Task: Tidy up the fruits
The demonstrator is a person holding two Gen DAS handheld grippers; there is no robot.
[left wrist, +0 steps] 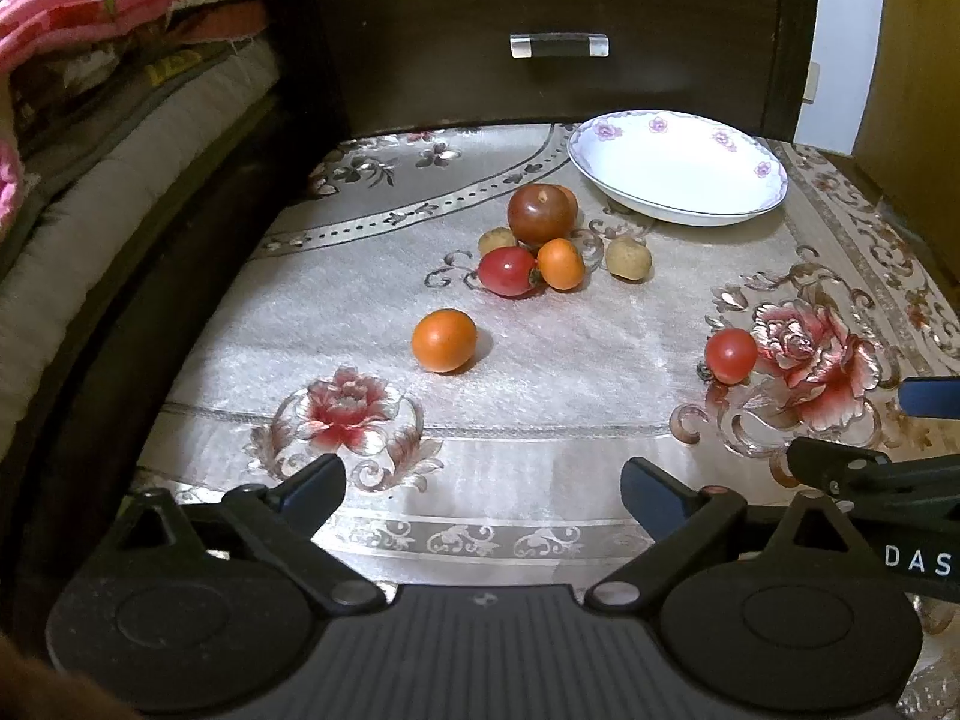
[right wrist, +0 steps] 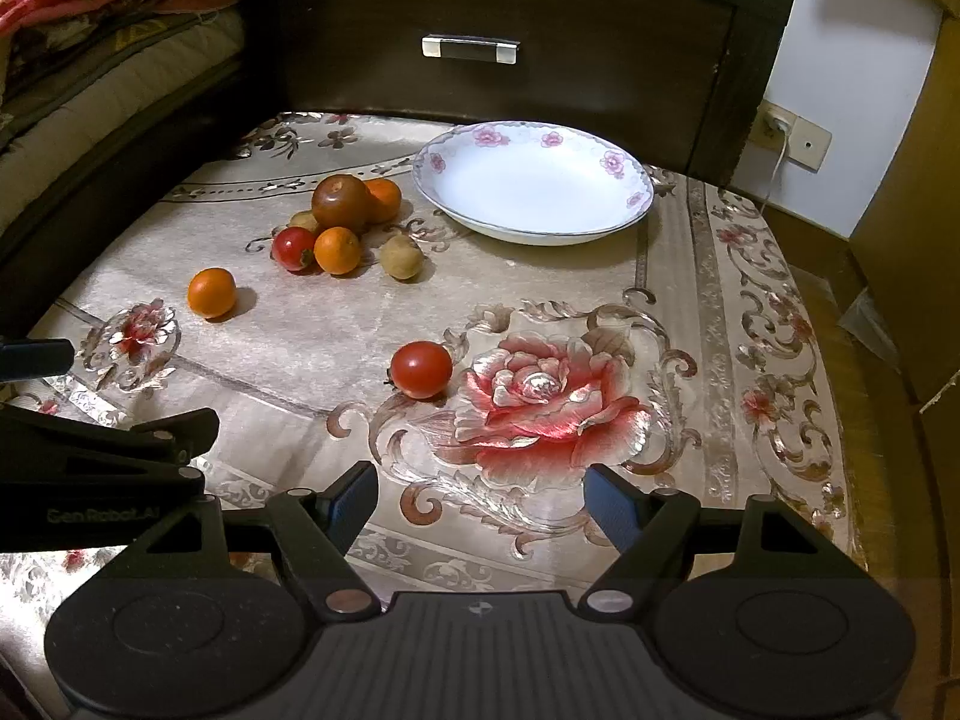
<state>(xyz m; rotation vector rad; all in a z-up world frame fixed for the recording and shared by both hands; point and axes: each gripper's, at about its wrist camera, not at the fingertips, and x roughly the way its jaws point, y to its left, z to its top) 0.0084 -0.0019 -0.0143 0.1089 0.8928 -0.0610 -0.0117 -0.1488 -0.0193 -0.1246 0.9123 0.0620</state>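
A white floral plate (left wrist: 678, 171) (right wrist: 534, 183) stands empty at the back of the cloth-covered table. In front of it is a cluster: a dark tomato (left wrist: 541, 213) (right wrist: 339, 201), a red tomato (left wrist: 507, 271) (right wrist: 293, 248), a small orange (left wrist: 560, 264) (right wrist: 337, 249), another orange behind (right wrist: 384, 199), and tan fruits (left wrist: 627, 258) (right wrist: 402, 257). A lone orange (left wrist: 444, 340) (right wrist: 211, 292) and a lone red tomato (left wrist: 730, 355) (right wrist: 421, 369) lie nearer. My left gripper (left wrist: 483, 483) and right gripper (right wrist: 480, 501) are open and empty, near the front edge.
A dark wooden drawer front (left wrist: 558, 48) (right wrist: 468, 51) rises behind the table. Folded bedding (left wrist: 90, 60) is stacked at the left. A wall socket with cord (right wrist: 780, 126) is at the right. The right gripper shows at the left view's right edge (left wrist: 870, 468).
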